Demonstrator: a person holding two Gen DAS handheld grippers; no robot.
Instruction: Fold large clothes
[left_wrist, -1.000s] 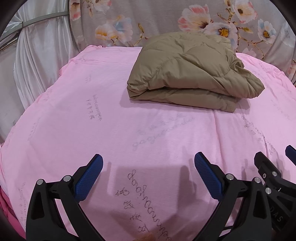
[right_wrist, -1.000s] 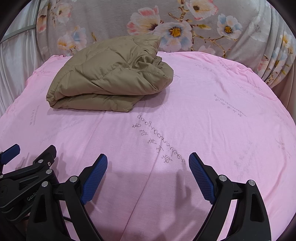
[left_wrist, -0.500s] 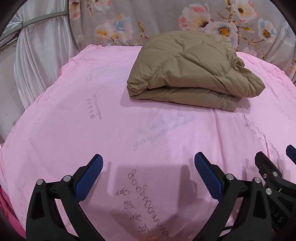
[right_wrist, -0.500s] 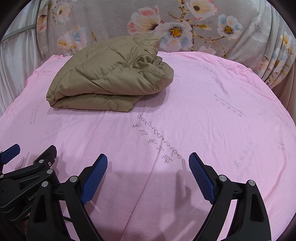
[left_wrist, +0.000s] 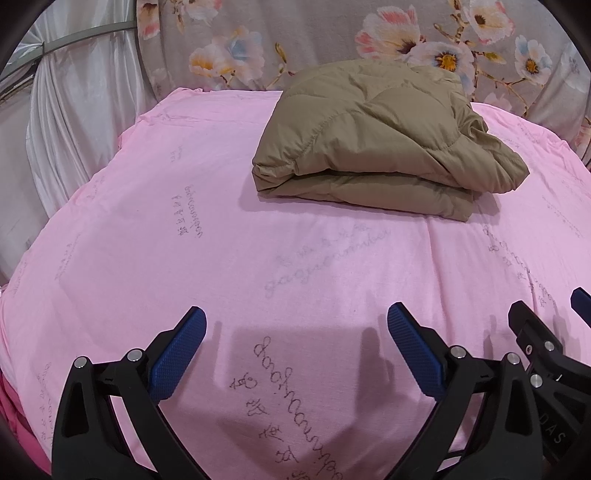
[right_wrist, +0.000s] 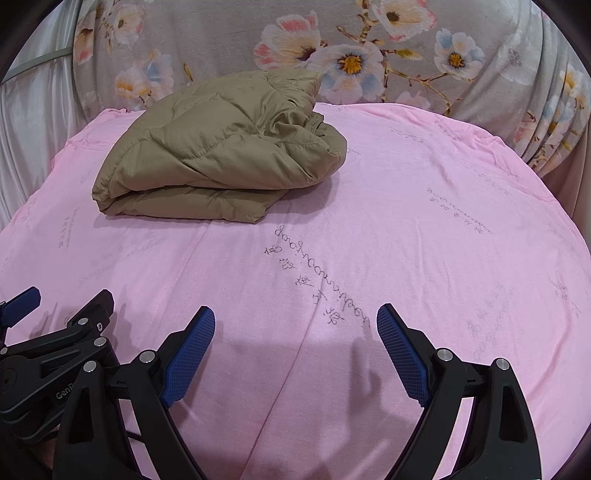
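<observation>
A tan quilted puffer jacket (left_wrist: 380, 136) lies folded in a thick bundle at the far side of the pink sheet (left_wrist: 258, 240); in the right wrist view the jacket (right_wrist: 221, 151) sits far left. My left gripper (left_wrist: 295, 328) hovers over the near part of the sheet, jaws wide open, nothing between its blue pads (left_wrist: 177, 354). My right gripper (right_wrist: 295, 328) stands open the same way, well short of the jacket. Each gripper shows at the edge of the other's view: the right gripper (left_wrist: 546, 332) at lower right, the left gripper (right_wrist: 70, 314) at lower left.
A grey floral fabric (right_wrist: 351, 55) hangs behind the pink sheet (right_wrist: 406, 221). White draped cloth (left_wrist: 74, 110) with a metal rail stands at the left. The sheet carries printed script and falls away at its left edge.
</observation>
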